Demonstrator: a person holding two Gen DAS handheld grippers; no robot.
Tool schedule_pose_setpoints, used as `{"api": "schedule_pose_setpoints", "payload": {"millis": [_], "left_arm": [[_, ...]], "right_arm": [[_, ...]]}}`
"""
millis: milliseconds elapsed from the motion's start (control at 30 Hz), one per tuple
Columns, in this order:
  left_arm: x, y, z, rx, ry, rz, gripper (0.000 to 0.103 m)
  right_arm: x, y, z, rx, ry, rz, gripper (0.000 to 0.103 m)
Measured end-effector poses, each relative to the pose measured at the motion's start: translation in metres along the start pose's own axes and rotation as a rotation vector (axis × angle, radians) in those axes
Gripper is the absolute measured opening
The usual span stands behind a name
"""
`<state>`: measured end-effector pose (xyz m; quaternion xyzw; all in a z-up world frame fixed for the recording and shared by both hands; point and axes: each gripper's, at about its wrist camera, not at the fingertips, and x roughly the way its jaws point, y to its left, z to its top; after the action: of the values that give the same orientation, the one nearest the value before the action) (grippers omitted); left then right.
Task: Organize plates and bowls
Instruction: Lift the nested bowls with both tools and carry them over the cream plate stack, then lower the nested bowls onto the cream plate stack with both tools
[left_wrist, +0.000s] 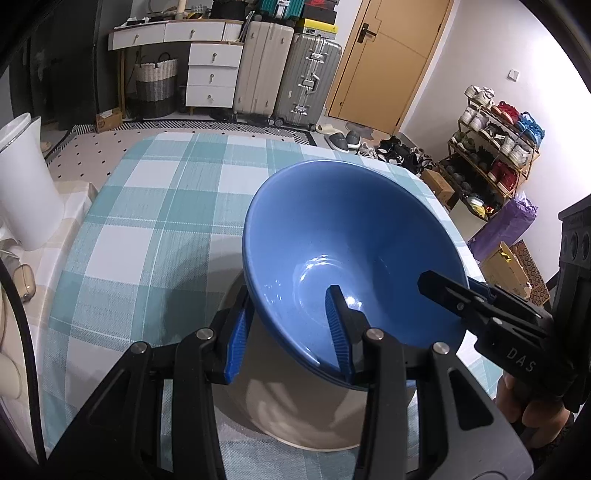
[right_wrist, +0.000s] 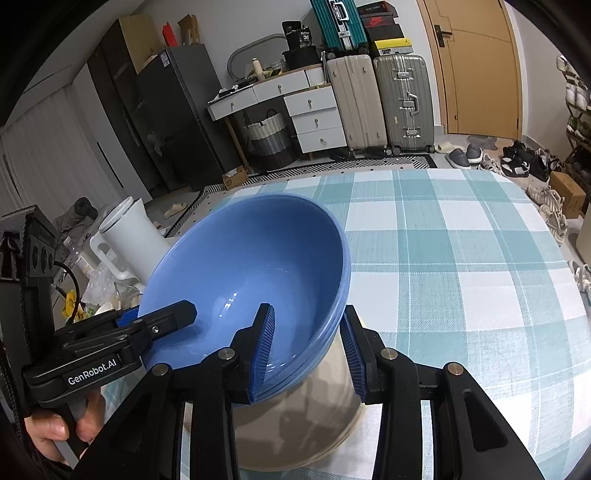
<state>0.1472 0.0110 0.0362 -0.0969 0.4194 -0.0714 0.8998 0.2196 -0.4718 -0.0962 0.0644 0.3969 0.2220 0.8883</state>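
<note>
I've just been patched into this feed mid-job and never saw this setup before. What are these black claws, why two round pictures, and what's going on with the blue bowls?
There is no robot arm here: a person holds a two-finger handheld gripper in each hand. Each round picture comes from a fisheye camera riding on one gripper, looking along its fingers.

In the left wrist view, the left gripper straddles the near rim of the blue bowls, one finger inside, one outside. The right gripper does the same from the opposite side. Whether either has fully clamped, I cannot tell.

The bowls are a nested stack, tilted, sitting over beige plates on the checked tablecloth. A white jug stands beside the table.
</note>
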Motion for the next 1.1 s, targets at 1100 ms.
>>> {"api": "schedule_pose_setpoints", "payload": {"millis": [1100], "left_arm": [[-0.010,0.006,-0.005,0.001,-0.020,-0.029,0.051]], "right_arm": [[0.006,-0.004,-0.002,-0.019,0.037,-0.042,0.038]]}}
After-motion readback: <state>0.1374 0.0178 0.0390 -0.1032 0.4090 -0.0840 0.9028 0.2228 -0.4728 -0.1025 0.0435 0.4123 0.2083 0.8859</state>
